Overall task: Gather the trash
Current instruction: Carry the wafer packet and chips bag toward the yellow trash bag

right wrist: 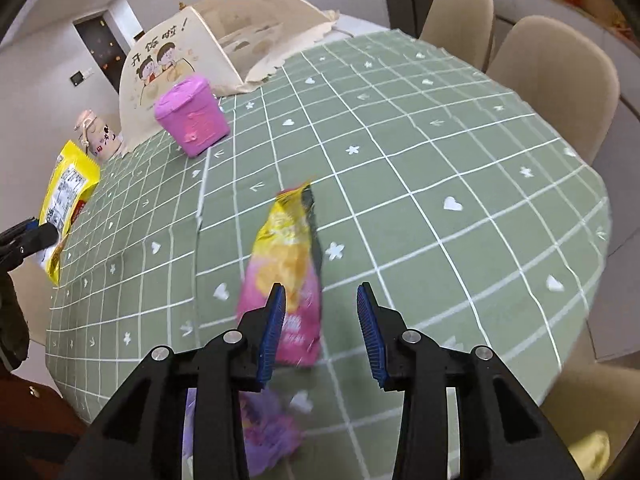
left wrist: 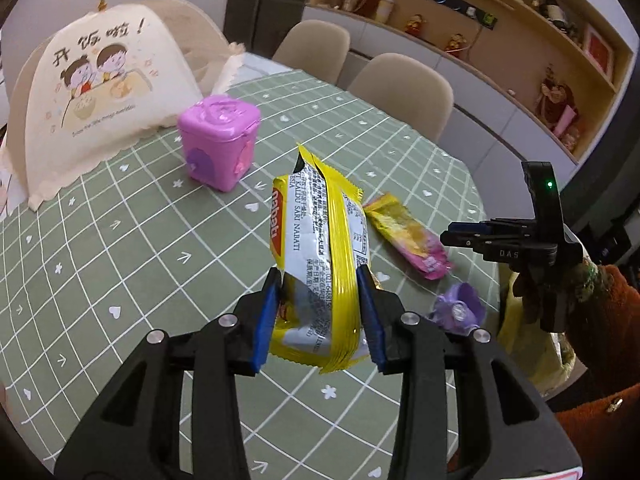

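My left gripper [left wrist: 320, 316] is shut on a yellow and silver Nabati wrapper [left wrist: 320, 232], held upright above the green checked tablecloth [left wrist: 140, 240]; the same wrapper [right wrist: 68, 196] shows at the far left of the right wrist view. My right gripper [right wrist: 320, 300] stands open over a pink and yellow snack wrapper [right wrist: 288, 264] lying flat on the cloth, which sits nearer its left finger; the pads do not press it. A crumpled purple wrapper [right wrist: 264, 432] lies under that gripper's body near the table edge. A closed pink box-shaped bin [left wrist: 218, 142] stands farther back.
A cream fabric food cover [left wrist: 100, 92] with a cartoon print stands at the back left of the round table. Beige chairs [right wrist: 560, 80] ring the far side. A small pink cup [right wrist: 96, 136] is beside the cover. A person's rust-coloured sleeve [left wrist: 600, 320] is at right.
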A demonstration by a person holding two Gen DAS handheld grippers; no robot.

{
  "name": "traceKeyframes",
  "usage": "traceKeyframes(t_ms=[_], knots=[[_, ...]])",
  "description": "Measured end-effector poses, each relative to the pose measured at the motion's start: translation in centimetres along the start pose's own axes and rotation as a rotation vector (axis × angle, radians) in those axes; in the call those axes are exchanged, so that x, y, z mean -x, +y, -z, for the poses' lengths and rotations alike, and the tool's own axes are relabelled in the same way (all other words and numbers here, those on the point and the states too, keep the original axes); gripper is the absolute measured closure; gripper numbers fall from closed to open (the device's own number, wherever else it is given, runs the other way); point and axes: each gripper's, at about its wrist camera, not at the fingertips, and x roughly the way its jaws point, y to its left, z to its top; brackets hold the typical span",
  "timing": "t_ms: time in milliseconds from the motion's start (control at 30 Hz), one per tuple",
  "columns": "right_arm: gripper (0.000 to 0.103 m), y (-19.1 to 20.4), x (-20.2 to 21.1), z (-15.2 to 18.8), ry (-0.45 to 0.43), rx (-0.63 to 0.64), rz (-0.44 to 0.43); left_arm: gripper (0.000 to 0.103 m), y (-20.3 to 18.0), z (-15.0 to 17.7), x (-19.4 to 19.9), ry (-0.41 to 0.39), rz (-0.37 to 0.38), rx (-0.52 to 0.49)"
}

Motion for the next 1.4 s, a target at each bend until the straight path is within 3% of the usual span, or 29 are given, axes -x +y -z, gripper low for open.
traceKeyframes(t_ms=[200, 400, 533, 700, 767, 833, 867, 933, 1133, 1400], knots=[[0.067, 0.9, -3.3, -1.7, 0.020, 0.119, -0.122, 0.067, 2.2, -0.3, -2.8, 0.065, -0.043, 0.061], [0.067, 1.5, -6.2, -3.9, 0.050, 0.176, -0.155, 0.067, 4.1, 0.4, -4.9, 0.122, -0.076, 0.121], [0.067, 3.0, -6.9, -4.5, 0.073, 0.260, -0.127, 0.067, 5.3, 0.8, -5.9, 0.146, -0.095, 0.161], [0.055, 4.1, -7.2, -4.3, 0.104, 0.308, -0.110, 0.066, 6.0, 1.3, -7.0, 0.175, -0.095, 0.200], [0.055, 4.6, -7.2, -4.4, 0.115, 0.333, -0.096, 0.066, 6.1, 1.4, -7.3, 0.185, -0.095, 0.205], [0.061, 5.0, -7.2, -4.2, 0.100, 0.329, -0.055, 0.066, 6.1, 1.5, -7.4, 0.188, -0.092, 0.203], [0.082, 5.3, -7.1, -4.0, 0.090, 0.336, -0.028, 0.066, 6.1, 1.4, -7.4, 0.187, -0.090, 0.201], [0.093, 6.0, -6.5, -3.8, 0.069, 0.336, 0.004, 0.066, 6.1, 1.2, -7.4, 0.184, -0.084, 0.198], [0.095, 6.6, -2.2, -4.6, -0.040, 0.238, 0.015, 0.066, 5.3, 0.5, -6.7, 0.147, -0.045, 0.163], [0.095, 8.8, 3.9, -3.5, -0.158, 0.103, 0.125, 0.067, 2.8, -1.7, -2.1, -0.005, 0.021, 0.067]])
